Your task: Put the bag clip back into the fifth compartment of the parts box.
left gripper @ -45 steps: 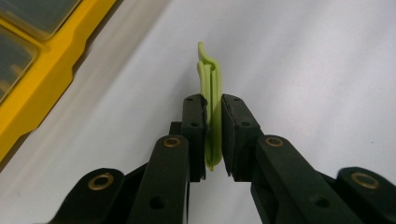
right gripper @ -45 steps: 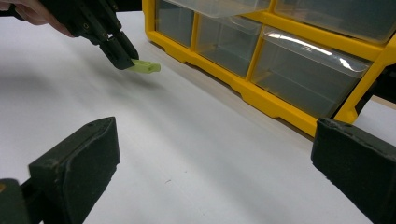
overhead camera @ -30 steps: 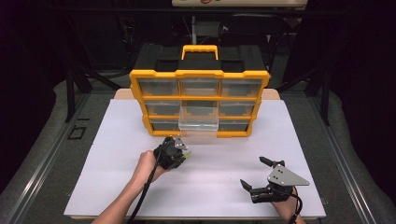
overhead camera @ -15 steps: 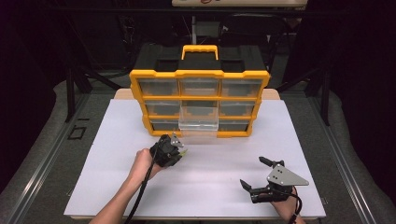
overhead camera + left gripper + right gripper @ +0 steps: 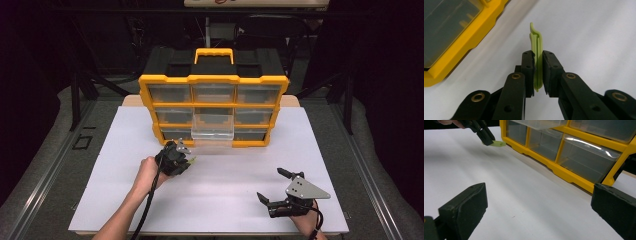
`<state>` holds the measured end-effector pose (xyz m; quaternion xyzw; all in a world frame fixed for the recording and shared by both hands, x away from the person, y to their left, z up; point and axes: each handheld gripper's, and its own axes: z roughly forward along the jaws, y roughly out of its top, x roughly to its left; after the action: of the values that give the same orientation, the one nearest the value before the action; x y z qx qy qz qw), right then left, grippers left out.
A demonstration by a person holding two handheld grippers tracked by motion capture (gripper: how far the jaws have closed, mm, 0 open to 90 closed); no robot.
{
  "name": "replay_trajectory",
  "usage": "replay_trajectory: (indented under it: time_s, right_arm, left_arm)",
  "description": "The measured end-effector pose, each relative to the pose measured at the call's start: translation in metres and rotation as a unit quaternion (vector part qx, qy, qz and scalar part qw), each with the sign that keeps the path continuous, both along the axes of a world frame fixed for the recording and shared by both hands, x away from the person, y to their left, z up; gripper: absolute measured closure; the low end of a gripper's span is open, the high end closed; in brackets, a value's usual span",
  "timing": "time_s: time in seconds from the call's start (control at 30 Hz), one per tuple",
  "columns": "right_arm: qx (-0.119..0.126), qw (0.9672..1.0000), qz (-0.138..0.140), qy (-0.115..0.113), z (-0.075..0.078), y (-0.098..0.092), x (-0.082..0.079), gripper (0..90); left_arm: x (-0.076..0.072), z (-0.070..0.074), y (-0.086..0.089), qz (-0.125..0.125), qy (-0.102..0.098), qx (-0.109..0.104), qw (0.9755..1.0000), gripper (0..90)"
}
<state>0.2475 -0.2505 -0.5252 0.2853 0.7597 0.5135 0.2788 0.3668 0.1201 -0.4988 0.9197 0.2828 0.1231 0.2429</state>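
Because your left gripper (image 5: 186,158) has its fingers (image 5: 528,65) clamped edge-on across the green clip (image 5: 537,62), the clip juts forward clear of the tabletop (image 5: 225,190), just before the organizer (image 5: 214,107) and below its pulled-out drawer (image 5: 212,131), ready to drop in. Your right gripper (image 5: 270,186) rests nearer you than the organizer, fingers spread and empty, out of the way.

Glossy yellow plastic organizer (image 5: 214,82), clear drawers (image 5: 213,131); seemingly matt green plastic clip (image 5: 537,60).

Bright white table (image 5: 225,200), dark bkgd, soft shadows, near jaws blurred, slight glare.
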Motion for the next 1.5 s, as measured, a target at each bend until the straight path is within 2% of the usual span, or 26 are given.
replay_trajectory:
  time_s: [0.87, 0.97, 1.5]
  right_arm:
    - [0.000, 1.0000, 0.005, 0.004, -0.001, 0.001, 0.001, 0.3]
    - [0.006, 1.0000, 0.003, 0.003, 0.000, -0.001, 0.001, 0.3]
    - [0.000, 1.0000, 0.002, 0.003, -0.001, 0.001, 0.000, 0.2]
  left_arm:
    - [0.012, 0.005, 0.020, 0.015, 0.001, -0.008, 0.9998, 80.4]
    - [0.013, 0.005, 0.022, 0.017, 0.000, -0.008, 0.9998, 80.4]
    - [0.016, 0.022, 0.031, 0.023, -0.013, -0.005, 0.9997, 80.4]
